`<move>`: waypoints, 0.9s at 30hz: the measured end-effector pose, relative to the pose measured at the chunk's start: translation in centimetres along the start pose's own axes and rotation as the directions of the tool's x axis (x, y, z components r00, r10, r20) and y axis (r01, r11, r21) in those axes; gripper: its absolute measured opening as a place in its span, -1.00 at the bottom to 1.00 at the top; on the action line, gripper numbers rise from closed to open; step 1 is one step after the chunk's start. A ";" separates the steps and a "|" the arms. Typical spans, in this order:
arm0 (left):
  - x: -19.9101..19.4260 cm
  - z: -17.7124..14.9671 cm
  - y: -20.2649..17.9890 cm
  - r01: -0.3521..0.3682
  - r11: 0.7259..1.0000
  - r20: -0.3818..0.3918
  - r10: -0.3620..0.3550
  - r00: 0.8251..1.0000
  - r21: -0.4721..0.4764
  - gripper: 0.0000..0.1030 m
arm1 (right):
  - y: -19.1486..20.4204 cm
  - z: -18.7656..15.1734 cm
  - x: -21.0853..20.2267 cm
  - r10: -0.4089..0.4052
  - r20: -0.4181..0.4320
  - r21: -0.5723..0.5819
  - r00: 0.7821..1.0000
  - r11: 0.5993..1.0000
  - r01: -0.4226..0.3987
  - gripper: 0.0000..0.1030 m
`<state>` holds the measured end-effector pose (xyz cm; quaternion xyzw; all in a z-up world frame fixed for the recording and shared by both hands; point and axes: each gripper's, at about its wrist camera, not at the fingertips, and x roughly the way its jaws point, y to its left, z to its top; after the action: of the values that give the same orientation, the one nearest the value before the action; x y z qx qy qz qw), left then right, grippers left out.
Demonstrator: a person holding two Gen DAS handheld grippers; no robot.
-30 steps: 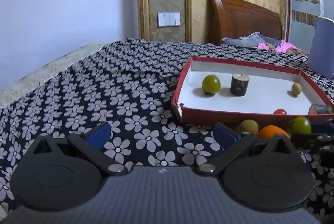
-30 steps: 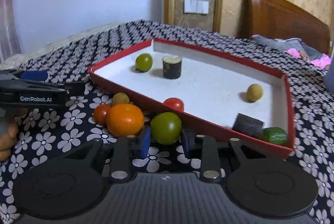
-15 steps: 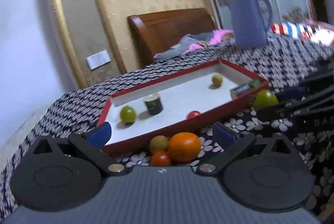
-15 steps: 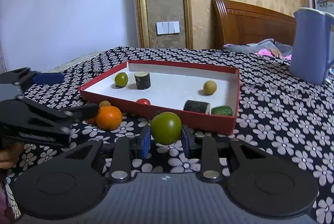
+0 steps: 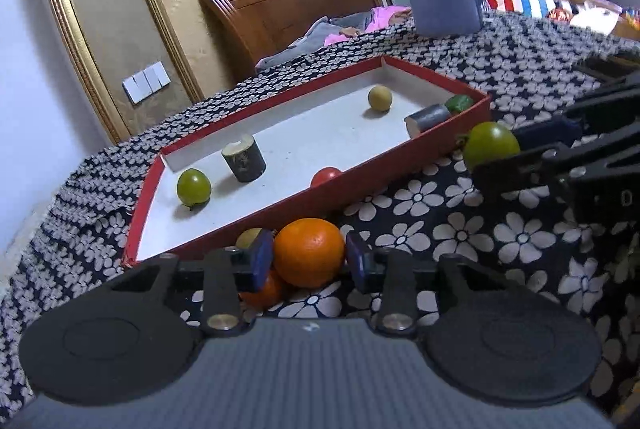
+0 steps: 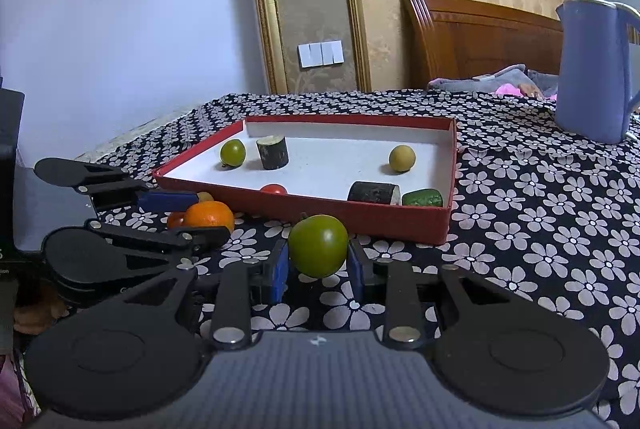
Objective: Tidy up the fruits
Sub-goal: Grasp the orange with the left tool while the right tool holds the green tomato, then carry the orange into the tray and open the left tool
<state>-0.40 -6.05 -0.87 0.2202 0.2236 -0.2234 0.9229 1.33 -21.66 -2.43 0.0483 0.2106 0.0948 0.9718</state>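
Note:
A red tray (image 5: pixel 360 197) with a white floor lies on the flowered cloth. It holds a green fruit (image 5: pixel 193 186), a red tomato (image 5: pixel 326 176), a yellowish ball (image 5: pixel 380 97), two dark cylinders and a green piece. In front of its near wall sits an orange (image 5: pixel 310 249). My left gripper (image 5: pixel 309 261) is closing on the orange, and both blue pads touch its sides. A small red tomato (image 5: pixel 260 291) and a yellowish fruit (image 5: pixel 248 237) lie against the orange. My right gripper (image 6: pixel 318 267) is shut on a green tomato (image 6: pixel 318 247), held off the tray's near right corner (image 6: pixel 440 225).
A blue jug (image 6: pixel 588 69) stands on the cloth behind and to the right of the tray. A wooden headboard (image 6: pixel 472 45) and bundled clothes lie beyond. A dark box (image 6: pixel 10 169) rises at the left edge of the right wrist view.
My left gripper swung over to the fruits in front of the tray, and its wide jaws closed around the orange. My right gripper drew back from the tray with the green tomato.

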 end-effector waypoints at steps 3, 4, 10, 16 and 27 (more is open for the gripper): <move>-0.7 0.1 1.1 0.043 0.997 0.026 -0.042 0.999 -0.059 -0.31 | 0.0 0.0 -0.1 0.002 0.004 0.000 1.000 1.000 -0.002 -0.42; -1.0 0.2 1.2 0.045 0.997 0.036 -0.043 0.998 -0.070 -0.31 | 0.1 0.0 -0.1 0.003 0.005 0.001 1.000 1.000 -0.003 -0.42; -2.7 1.4 2.1 0.035 0.994 0.086 -0.025 0.996 -0.108 -0.31 | 0.2 0.0 -0.5 0.012 0.018 0.000 1.000 1.000 -0.012 -0.42; -2.7 4.5 2.7 0.026 0.993 0.118 -0.013 0.993 -0.112 -0.31 | 0.5 0.1 -1.2 0.033 0.032 -0.003 0.999 0.999 -0.032 -0.42; 5.2 11.8 3.1 0.016 0.984 0.021 -0.013 1.000 -0.177 -0.30 | 0.6 0.0 -2.1 0.048 0.043 -0.001 0.998 0.999 -0.048 -0.42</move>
<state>9.09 -11.16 6.92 0.1335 0.2347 -0.2116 0.9393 -0.65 -21.49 -1.50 0.0552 0.1882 0.1173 0.9736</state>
